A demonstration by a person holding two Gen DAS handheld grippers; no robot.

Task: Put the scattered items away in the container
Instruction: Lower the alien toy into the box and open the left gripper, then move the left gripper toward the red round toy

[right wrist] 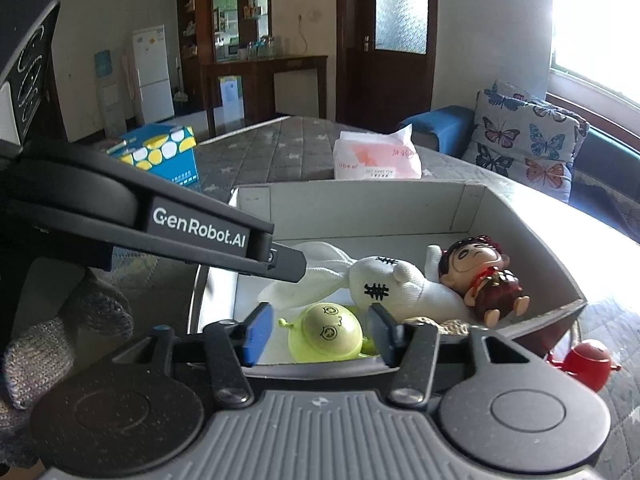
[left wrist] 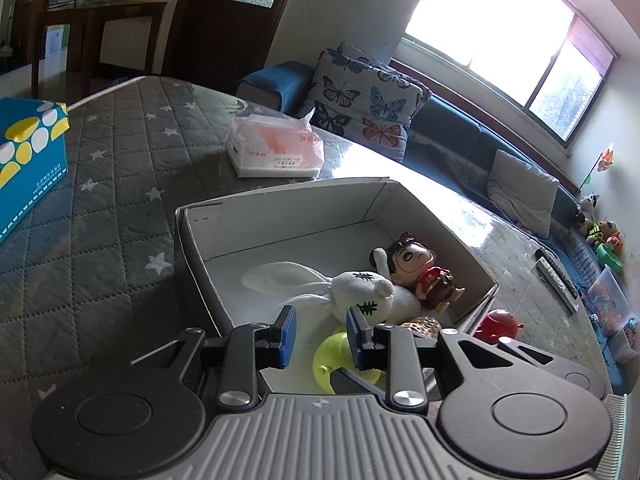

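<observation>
Only the right view shows a gloved hand (right wrist: 60, 344); both claws, left (left wrist: 320, 334) and right (right wrist: 318, 334), gape empty.

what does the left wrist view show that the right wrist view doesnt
Only the left wrist view: the left tongs, open and empty, the window, and soft toys on the far bench.

Only the right wrist view: the right tongs, open around the green toy's face, a gloved hand, and a white fridge.

Both: the cardboard box, white rabbit, figurine, red toy outside the box, and tissue pack.
</observation>
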